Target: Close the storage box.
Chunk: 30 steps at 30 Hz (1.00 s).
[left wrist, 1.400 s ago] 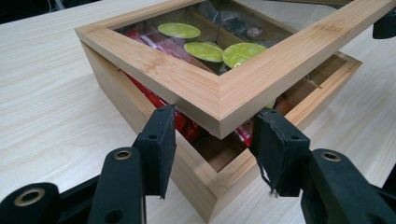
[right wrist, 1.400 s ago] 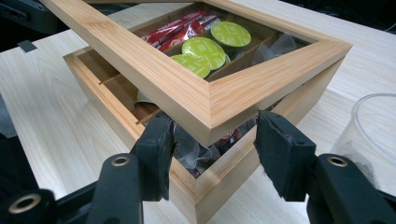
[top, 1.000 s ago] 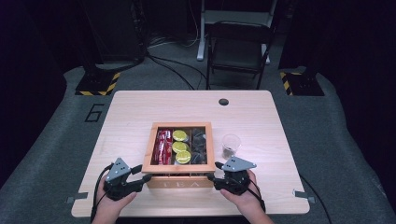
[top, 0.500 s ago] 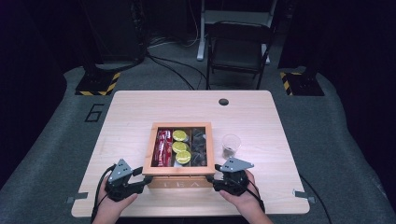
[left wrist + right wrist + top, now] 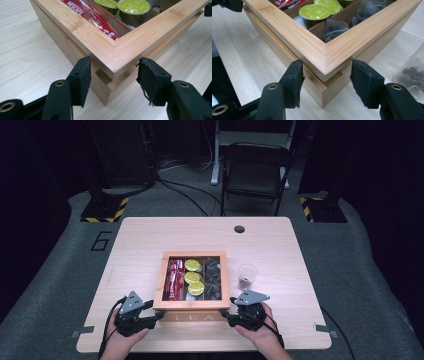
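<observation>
A wooden tea box (image 5: pixel 191 304) sits between two grippers on a pale wood bench (image 5: pixel 140 240). Left gripper (image 5: pixel 113 75) and right gripper (image 5: pixel 326 75) each straddle a front corner of its window lid, fingers released after just opening. The lid looks almost shut, slightly askew. Dark room, grey carpet.

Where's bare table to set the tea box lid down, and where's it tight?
Free: the wide strip of table between the tea box and the far edge, broken by the cable hole; also the left side, from box to table edge. Tight: right of the box, where the plastic cup stands, and the near edge, taken by both hand-held grippers, left and right.
</observation>
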{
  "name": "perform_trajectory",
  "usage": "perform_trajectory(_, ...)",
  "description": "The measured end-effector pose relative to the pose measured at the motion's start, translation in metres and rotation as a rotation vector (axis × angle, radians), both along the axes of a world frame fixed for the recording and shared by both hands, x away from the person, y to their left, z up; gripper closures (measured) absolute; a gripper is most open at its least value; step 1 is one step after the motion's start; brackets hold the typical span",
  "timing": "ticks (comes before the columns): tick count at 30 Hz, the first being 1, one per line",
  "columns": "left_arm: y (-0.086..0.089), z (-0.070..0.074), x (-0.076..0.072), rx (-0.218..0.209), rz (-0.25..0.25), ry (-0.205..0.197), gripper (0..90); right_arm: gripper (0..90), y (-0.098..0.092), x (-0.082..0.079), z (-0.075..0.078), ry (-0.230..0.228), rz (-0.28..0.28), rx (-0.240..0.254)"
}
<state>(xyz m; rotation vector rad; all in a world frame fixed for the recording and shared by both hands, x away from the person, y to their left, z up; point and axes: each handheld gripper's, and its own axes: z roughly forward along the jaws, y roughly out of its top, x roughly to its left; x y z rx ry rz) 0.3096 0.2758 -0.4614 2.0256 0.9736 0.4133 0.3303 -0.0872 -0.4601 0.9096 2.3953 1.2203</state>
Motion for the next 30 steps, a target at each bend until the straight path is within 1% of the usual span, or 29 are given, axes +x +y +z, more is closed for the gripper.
perform_trajectory(1,0.0,0.0,0.0,0.001,-0.003,0.005,44.1,43.5,0.0,-0.001,0.0,0.001,-0.002,-0.007)
perform_trajectory(2,-0.001,-0.001,0.0,0.003,0.0,-0.003,43.8,43.5,0.001,-0.001,0.0,-0.004,-0.007,-0.008)
perform_trajectory(3,-0.001,-0.001,0.0,0.005,-0.004,0.007,43.7,43.5,0.001,-0.001,0.0,0.003,-0.007,-0.011)
perform_trajectory(4,-0.001,-0.001,0.0,0.006,-0.004,0.008,43.6,43.4,0.001,0.0,-0.001,0.002,0.006,-0.019)
perform_trajectory(5,-0.001,-0.001,0.0,0.005,-0.003,0.013,43.3,43.1,0.001,0.0,-0.001,0.005,0.006,-0.019)
perform_trajectory(6,-0.001,-0.002,0.001,0.012,-0.006,0.013,40.8,41.4,0.001,-0.001,-0.001,0.007,0.008,-0.018)
perform_trajectory(7,-0.001,-0.002,0.001,0.003,-0.009,0.013,35.1,40.6,0.001,-0.001,0.0,0.006,-0.001,0.004)
perform_trajectory(8,-0.002,-0.002,0.001,-0.02,-0.013,0.017,32.1,41.3,0.0,-0.001,0.001,-0.003,0.008,0.014)
perform_trajectory(9,-0.003,-0.002,0.001,-0.024,-0.013,0.011,29.4,41.0,0.0,-0.001,0.002,-0.003,0.006,0.03)
perform_trajectory(10,-0.006,-0.003,0.0,-0.009,-0.008,-0.005,27.3,40.8,0.0,-0.001,0.003,-0.006,0.009,0.034)
perform_trajectory(11,-0.006,-0.002,-0.001,0.006,-0.014,-0.003,26.6,40.4,0.0,0.0,0.003,-0.011,0.013,0.023)
perform_trajectory(12,-0.008,-0.002,-0.001,0.015,-0.012,-0.012,26.7,40.0,0.0,-0.001,0.003,-0.005,0.001,0.03)
perform_trajectory(13,-0.008,-0.002,-0.001,0.017,-0.014,-0.012,26.7,39.5,0.0,-0.001,0.002,-0.001,0.004,0.033)
perform_trajectory(14,-0.007,-0.002,-0.001,0.012,-0.013,-0.011,26.8,38.8,0.0,-0.001,0.002,-0.004,-0.003,0.036)
perform_trajectory(15,-0.006,-0.002,0.0,0.01,-0.016,-0.006,27.3,38.0,0.0,0.0,0.002,-0.001,0.004,0.031)
perform_trajectory(17,-0.006,-0.002,0.0,-0.002,-0.009,-0.005,28.6,37.4,0.0,0.0,0.002,-0.008,-0.001,0.034)
perform_trajectory(18,-0.004,-0.001,0.0,0.003,-0.016,0.004,29.0,37.1,0.0,0.0,0.002,-0.008,0.001,0.032)
perform_trajectory(19,-0.004,-0.001,0.001,0.003,-0.01,-0.008,29.3,36.8,-0.001,0.0,0.003,-0.017,0.004,0.031)
perform_trajectory(20,-0.003,0.0,0.001,-0.003,-0.01,-0.002,29.8,36.7,-0.001,0.0,0.003,-0.014,-0.008,0.032)
perform_trajectory(22,-0.001,0.002,0.001,-0.008,-0.006,-0.006,30.3,36.5,-0.003,0.001,0.004,-0.021,-0.005,0.04)
perform_trajectory(23,0.0,0.002,0.001,-0.01,0.0,-0.011,30.6,36.4,-0.004,0.001,0.005,-0.023,-0.02,0.049)
perform_trajectory(25,0.003,0.003,0.002,-0.015,0.0,-0.005,31.0,36.2,-0.007,0.002,0.007,-0.032,-0.027,0.065)
perform_trajectory(27,0.004,0.004,0.003,-0.023,0.011,-0.017,31.2,36.1,-0.009,0.003,0.009,-0.033,-0.039,0.072)
perform_trajectory(28,0.006,0.005,0.004,-0.025,0.01,-0.009,31.2,36.0,-0.011,0.003,0.01,-0.036,-0.042,0.076)
perform_trajectory(30,0.008,0.006,0.005,-0.026,0.009,-0.015,31.7,36.0,-0.013,0.004,0.011,-0.041,-0.049,0.079)
